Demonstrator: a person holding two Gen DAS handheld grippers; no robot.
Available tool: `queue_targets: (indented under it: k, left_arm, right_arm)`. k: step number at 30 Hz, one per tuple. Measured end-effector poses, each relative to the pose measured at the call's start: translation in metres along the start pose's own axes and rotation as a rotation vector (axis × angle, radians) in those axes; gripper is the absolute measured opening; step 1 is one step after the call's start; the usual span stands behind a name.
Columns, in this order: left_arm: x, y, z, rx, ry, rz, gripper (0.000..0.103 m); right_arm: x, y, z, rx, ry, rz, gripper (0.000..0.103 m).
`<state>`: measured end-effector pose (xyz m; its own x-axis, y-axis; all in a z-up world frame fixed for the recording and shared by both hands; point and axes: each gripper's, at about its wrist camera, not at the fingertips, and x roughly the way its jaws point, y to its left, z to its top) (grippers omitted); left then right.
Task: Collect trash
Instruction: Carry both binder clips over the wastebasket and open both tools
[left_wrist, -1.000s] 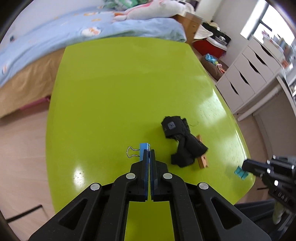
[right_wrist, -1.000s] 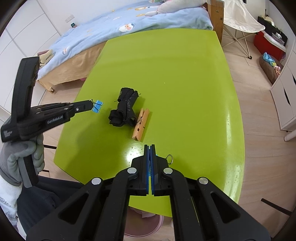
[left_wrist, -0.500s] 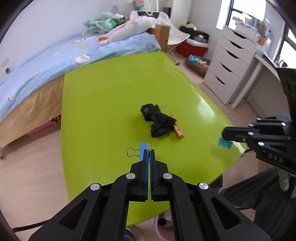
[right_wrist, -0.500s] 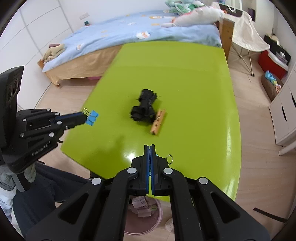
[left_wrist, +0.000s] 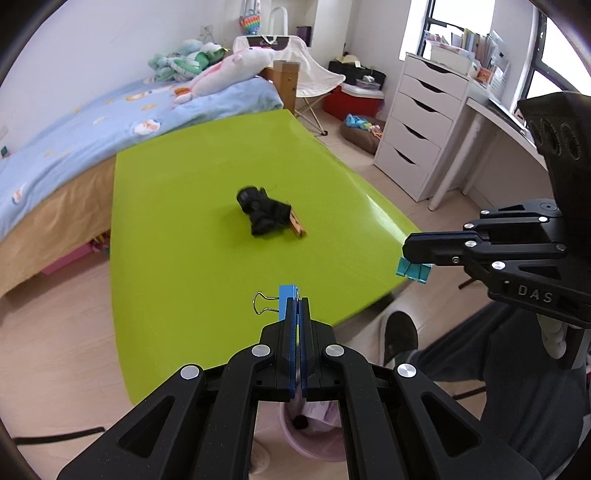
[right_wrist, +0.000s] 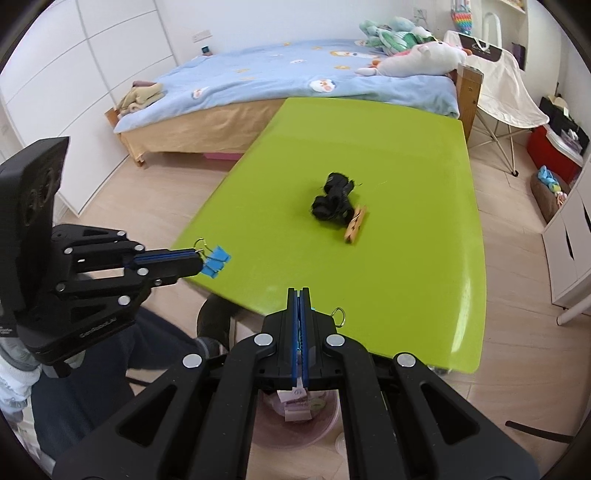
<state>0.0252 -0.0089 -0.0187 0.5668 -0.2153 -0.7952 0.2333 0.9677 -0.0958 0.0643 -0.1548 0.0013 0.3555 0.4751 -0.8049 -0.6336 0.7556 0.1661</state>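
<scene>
Blue binder clips are the things in hand: the left gripper (left_wrist: 295, 299) has its jaws clenched on a blue binder clip (left_wrist: 287, 300) with its wire handle sticking out to one side, and the right gripper (right_wrist: 300, 295) has its jaws clenched on a second blue clip (left_wrist: 413, 270), of which only a wire loop shows past the jaws in its own view. Both clips hang in the air off the near edge of the worktop (right_wrist: 406, 155), one beyond each near corner.

Below the grippers, on the floor just under that near edge, stands a pink bin (right_wrist: 325, 417) with scraps of paper inside (a small dark lump shows in it too, from the left wrist view).

Around the middle of the green worktop lies a crumpled black cloth (right_wrist: 334, 204), and a wooden clothespin (right_wrist: 355, 224) lies touching it on the side nearer the right-hand edge.

A person's dark trouser leg and shoe (left_wrist: 400, 334) show by the near edge. Beyond the far edge is a bed (right_wrist: 280, 81) with a blue cover and plush toys (right_wrist: 417, 51) at its head. A white folding chair (right_wrist: 495, 88) stands by the far right corner, and a white chest of drawers (left_wrist: 424, 122) stands off the right-hand edge.
</scene>
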Motion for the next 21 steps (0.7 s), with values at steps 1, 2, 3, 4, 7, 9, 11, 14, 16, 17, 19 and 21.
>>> queue_targets:
  k: [1, 2, 3, 4, 7, 9, 11, 14, 16, 17, 19, 21]
  left_arm:
    - [-0.002, -0.001, -0.003, -0.002, 0.001, -0.004, 0.000]
    - [-0.003, -0.002, -0.007, -0.007, 0.003, -0.013, 0.000]
    - [-0.005, -0.003, -0.011, -0.009, 0.004, -0.018, 0.000]
    - [-0.006, -0.005, -0.016, -0.009, 0.007, -0.019, 0.000]
    - [-0.011, -0.009, -0.026, -0.012, 0.008, -0.022, 0.000]
    - [-0.015, -0.010, -0.031, -0.014, 0.009, -0.027, 0.000]
    - [-0.019, -0.013, -0.036, -0.012, 0.008, -0.031, 0.000]
    - [-0.024, -0.016, -0.041, -0.011, 0.012, -0.048, 0.000]
    - [-0.026, -0.019, -0.045, -0.005, 0.015, -0.049, 0.000]
    - [-0.027, -0.019, -0.046, -0.008, 0.017, -0.057, 0.000]
    - [-0.030, -0.020, -0.049, -0.006, 0.016, -0.058, 0.000]
    - [-0.032, -0.021, -0.048, -0.007, 0.012, -0.064, 0.000]
  right_arm:
    - [-0.002, 0.003, -0.004, -0.005, 0.001, 0.004, 0.001]
    - [-0.004, 0.007, -0.010, -0.011, 0.003, 0.008, 0.001]
    - [-0.007, 0.010, -0.016, -0.014, 0.004, 0.014, 0.001]
    - [-0.009, 0.012, -0.020, -0.015, 0.004, 0.016, 0.001]
    - [-0.015, 0.018, -0.035, -0.016, 0.006, 0.018, 0.001]
    - [-0.016, 0.021, -0.045, -0.013, 0.013, 0.022, 0.001]
    - [-0.016, 0.024, -0.055, -0.009, 0.022, 0.024, 0.001]
    - [-0.016, 0.027, -0.065, -0.005, 0.031, 0.031, 0.001]
    - [-0.017, 0.028, -0.068, -0.003, 0.034, 0.032, 0.001]
    - [-0.016, 0.028, -0.070, 0.000, 0.036, 0.037, 0.001]
    - [-0.014, 0.029, -0.071, -0.003, 0.043, 0.038, 0.001]
    - [-0.013, 0.030, -0.073, -0.002, 0.050, 0.045, 0.001]
